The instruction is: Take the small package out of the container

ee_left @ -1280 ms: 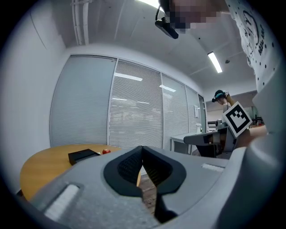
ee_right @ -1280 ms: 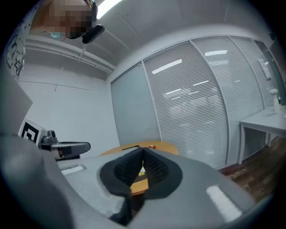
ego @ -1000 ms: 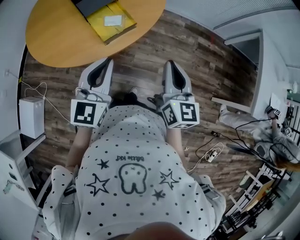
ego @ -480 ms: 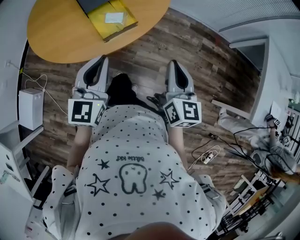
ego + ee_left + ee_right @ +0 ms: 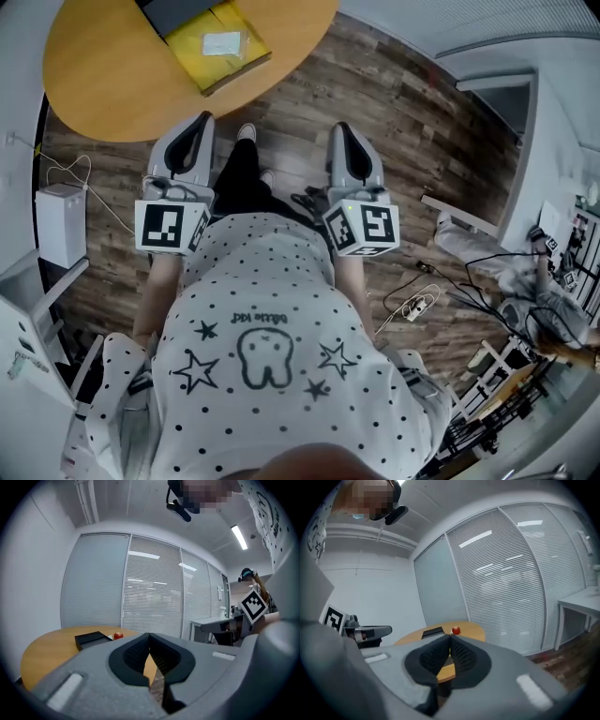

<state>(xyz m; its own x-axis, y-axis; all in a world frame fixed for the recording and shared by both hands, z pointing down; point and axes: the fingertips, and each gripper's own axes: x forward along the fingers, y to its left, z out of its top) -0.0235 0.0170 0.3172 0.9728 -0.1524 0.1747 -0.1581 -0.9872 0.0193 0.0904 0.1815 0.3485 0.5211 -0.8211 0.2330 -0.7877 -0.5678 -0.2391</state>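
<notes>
The small package (image 5: 222,45) is a flat yellow bag with a white label on top. It lies on the round wooden table (image 5: 103,84), right against the dark container (image 5: 178,11). I cannot tell if one end sits inside it. The left gripper (image 5: 199,127) and the right gripper (image 5: 343,131) hang over the wood floor (image 5: 403,122), well apart from the package. Both have their jaws pressed together, with nothing between them.

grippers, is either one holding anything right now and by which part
Nothing is held. The left gripper and the right gripper each have their jaws together with nothing between them; the yellow package lies apart on the round table.
</notes>
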